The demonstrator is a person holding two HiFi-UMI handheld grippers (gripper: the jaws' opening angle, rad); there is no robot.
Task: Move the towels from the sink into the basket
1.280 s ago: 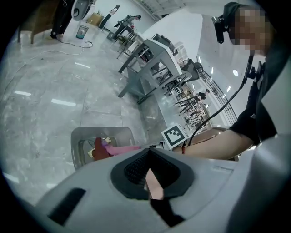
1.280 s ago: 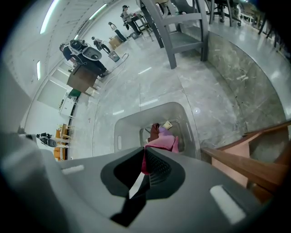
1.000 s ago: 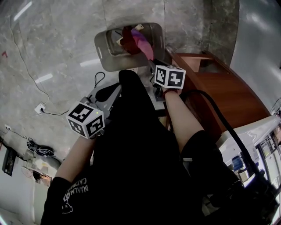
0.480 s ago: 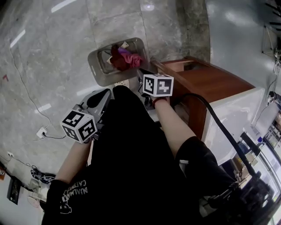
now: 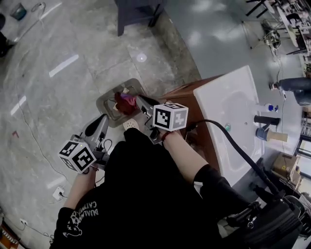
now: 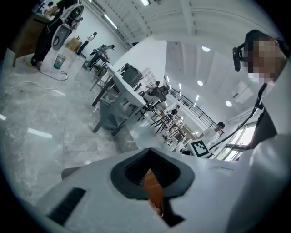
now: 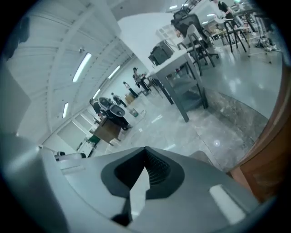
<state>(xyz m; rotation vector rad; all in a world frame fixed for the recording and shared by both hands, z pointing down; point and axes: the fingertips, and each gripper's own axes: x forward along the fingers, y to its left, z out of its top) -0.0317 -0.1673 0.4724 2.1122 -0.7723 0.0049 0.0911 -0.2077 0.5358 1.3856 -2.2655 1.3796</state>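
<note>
The grey basket [image 5: 105, 106] stands on the stone floor beside the wooden cabinet [image 5: 181, 96]. Red and pink towels [image 5: 124, 100] lie in it. The white sink [image 5: 228, 109] tops the cabinet, and no towel shows in its basin. My right gripper [image 5: 140, 101] [image 7: 145, 154] hangs above the basket's near edge. Its jaws have just been closing and now meet with nothing between them. My left gripper [image 5: 102, 120] [image 6: 148, 153] is raised to the basket's left, jaws together and holding nothing. Both gripper views look out across the room, not at the basket.
A tap and cups [image 5: 266, 120] stand at the sink's far side. A cardboard box [image 5: 284, 165] sits beyond it. A black hose [image 5: 238, 143] trails from my right hand. A power strip [image 5: 58, 193] and cables lie on the floor. Grey furniture [image 5: 138, 12] stands far off.
Both grippers have risen away from the basket. The pink towel that hung by the right jaws now lies in the basket. The head view has swung to take in the sink.
</note>
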